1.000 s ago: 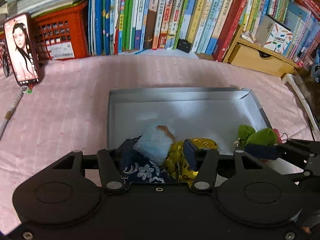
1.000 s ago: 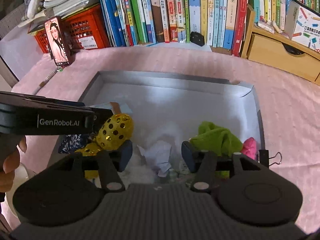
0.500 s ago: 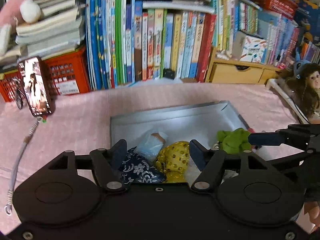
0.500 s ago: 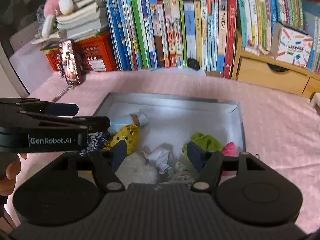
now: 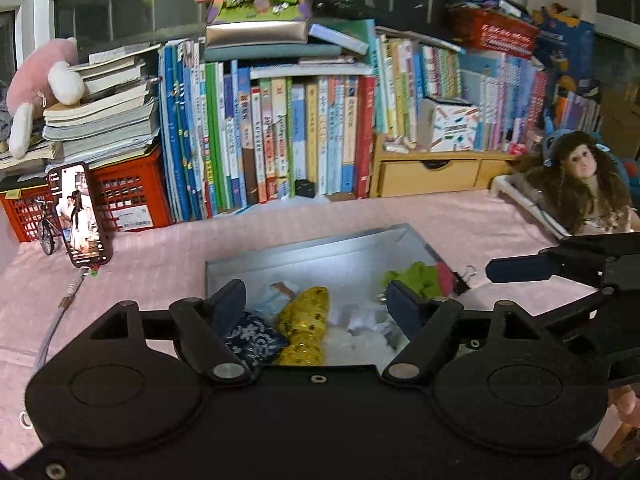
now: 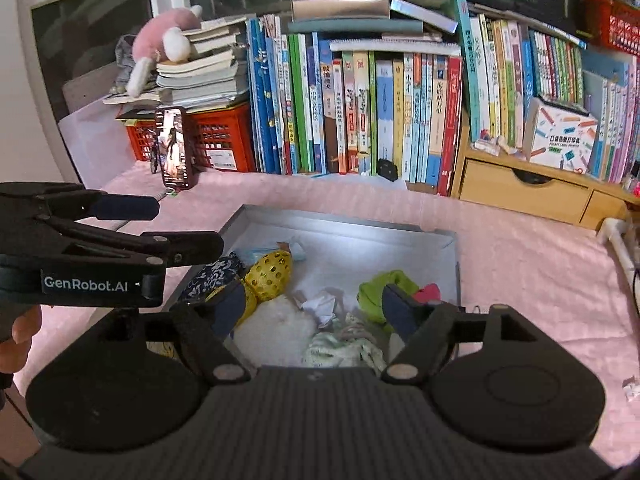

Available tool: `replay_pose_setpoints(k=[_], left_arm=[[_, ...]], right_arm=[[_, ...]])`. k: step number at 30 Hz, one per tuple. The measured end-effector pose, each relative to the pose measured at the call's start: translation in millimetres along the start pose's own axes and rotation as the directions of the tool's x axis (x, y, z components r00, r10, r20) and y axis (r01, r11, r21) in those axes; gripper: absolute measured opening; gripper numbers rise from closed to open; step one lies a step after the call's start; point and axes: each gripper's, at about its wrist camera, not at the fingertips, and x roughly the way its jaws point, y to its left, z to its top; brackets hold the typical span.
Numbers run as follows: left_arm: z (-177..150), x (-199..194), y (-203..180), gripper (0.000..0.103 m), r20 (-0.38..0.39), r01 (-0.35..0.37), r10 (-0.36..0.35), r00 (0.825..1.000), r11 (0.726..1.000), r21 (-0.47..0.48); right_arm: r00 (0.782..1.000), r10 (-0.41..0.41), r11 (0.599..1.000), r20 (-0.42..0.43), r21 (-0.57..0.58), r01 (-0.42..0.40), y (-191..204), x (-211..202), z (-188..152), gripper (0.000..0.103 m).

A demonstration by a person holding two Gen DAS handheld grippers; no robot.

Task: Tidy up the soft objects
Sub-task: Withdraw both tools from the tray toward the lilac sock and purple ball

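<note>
A shallow grey box (image 5: 304,254) (image 6: 340,226) lies on the pink cloth. In it are a navy floral pouch (image 5: 256,338) (image 6: 212,276), a gold dotted soft thing (image 5: 306,320) (image 6: 272,268), a green cloth (image 5: 420,276) (image 6: 374,292), a white fluffy piece (image 6: 276,328) and a pale patterned cloth (image 6: 348,344). My left gripper (image 5: 316,300) (image 6: 168,226) hangs above the box's near left side. Its jaws are opening and nothing is between them. My right gripper (image 6: 314,306) hovers over the near right side, jaws also opening and empty; one of its fingers (image 5: 520,270) shows at the right.
A row of upright books (image 6: 360,112) and red crates (image 5: 128,196) line the back. A phone on a stand (image 5: 82,220) is at the left and a doll (image 5: 580,188) at the right. A wooden drawer unit (image 6: 520,190) stands back right. A binder clip (image 5: 468,272) lies beside the box.
Both grippers have risen and drawn back from the box, and their jaws have spread wider. The soft things stay in the box.
</note>
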Motion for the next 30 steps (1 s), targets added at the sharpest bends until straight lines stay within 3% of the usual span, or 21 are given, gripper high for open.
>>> replay_pose_setpoints(k=[11, 30], left_arm=[[-24, -32, -17, 0.079, 0.056, 0.053, -0.053, 0.997, 0.999, 0.005], [-93, -71, -48, 0.082, 0.131, 0.09, -0.099, 0.986, 0.993, 0.071]], right_arm=[[0.998, 0.001, 0.999, 0.06, -0.043, 0.001, 3, -35, -23, 0.087], [0.998, -0.029, 0.998, 0.06, -0.056, 0.033, -7, -71, -83, 0.088]])
